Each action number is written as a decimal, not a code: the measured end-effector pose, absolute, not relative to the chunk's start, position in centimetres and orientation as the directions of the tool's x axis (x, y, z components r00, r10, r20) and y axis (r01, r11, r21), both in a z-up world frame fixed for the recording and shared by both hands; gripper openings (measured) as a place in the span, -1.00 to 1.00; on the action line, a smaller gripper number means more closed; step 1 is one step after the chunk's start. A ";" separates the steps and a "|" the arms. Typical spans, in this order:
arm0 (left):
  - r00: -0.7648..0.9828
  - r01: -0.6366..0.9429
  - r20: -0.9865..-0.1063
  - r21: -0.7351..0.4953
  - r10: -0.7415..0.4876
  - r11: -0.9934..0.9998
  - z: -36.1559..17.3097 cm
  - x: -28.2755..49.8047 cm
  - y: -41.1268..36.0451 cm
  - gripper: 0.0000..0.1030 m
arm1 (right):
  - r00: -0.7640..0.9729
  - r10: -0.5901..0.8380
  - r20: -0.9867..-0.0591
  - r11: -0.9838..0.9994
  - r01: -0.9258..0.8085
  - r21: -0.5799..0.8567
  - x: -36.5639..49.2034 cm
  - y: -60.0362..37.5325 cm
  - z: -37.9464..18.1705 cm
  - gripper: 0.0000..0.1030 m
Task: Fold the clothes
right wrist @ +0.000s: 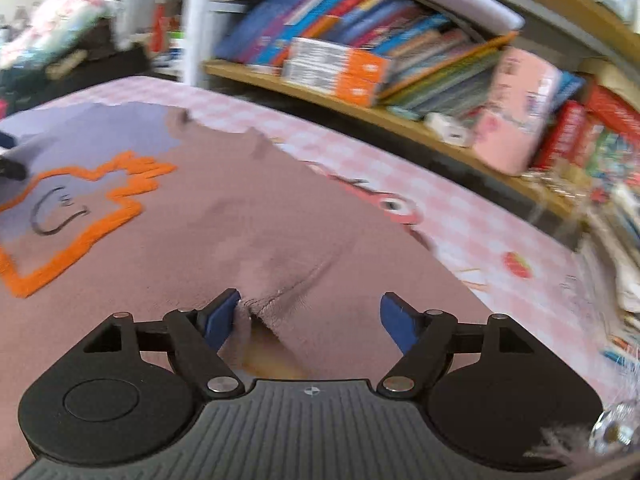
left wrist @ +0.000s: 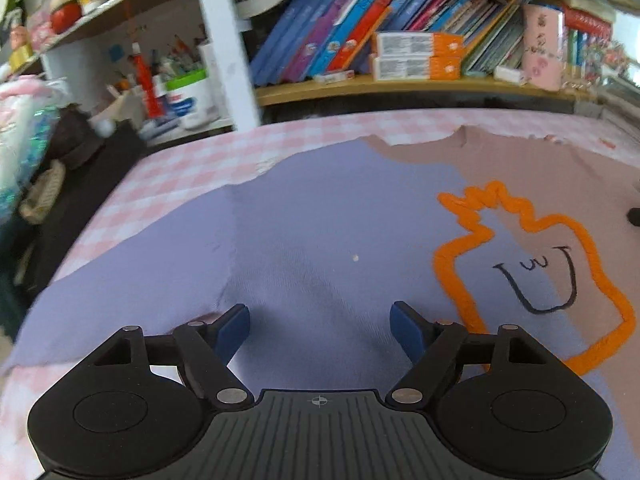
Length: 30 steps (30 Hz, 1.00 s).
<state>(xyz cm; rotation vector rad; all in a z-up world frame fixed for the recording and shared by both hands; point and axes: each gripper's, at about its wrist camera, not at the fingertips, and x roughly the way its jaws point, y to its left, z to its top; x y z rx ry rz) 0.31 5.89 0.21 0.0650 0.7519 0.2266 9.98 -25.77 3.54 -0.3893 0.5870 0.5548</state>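
With both the left gripper (left wrist: 320, 330) and right gripper (right wrist: 310, 318) spread wide and holding nothing, the two-tone garment (left wrist: 328, 216) lying flat across frame centre on the checked cloth (left wrist: 192, 160) may bunch if only its top layer is pinched.

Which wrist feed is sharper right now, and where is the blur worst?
Left wrist view: sharper; the orange outline print on the purple-and-mauve garment is crisp, with smear only at the left edge. Right wrist view: motion blur streaks the leaning row of books, worst at the right edge. Both show fisheye bending of the wooden shelf.
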 end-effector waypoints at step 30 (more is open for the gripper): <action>0.733 -0.185 -0.652 0.084 0.195 0.979 0.5 -1.3 6.6 -0.35 | 0.768 0.271 -0.581 0.876 -0.447 -0.182 12.4 -27.8 3.1 0.61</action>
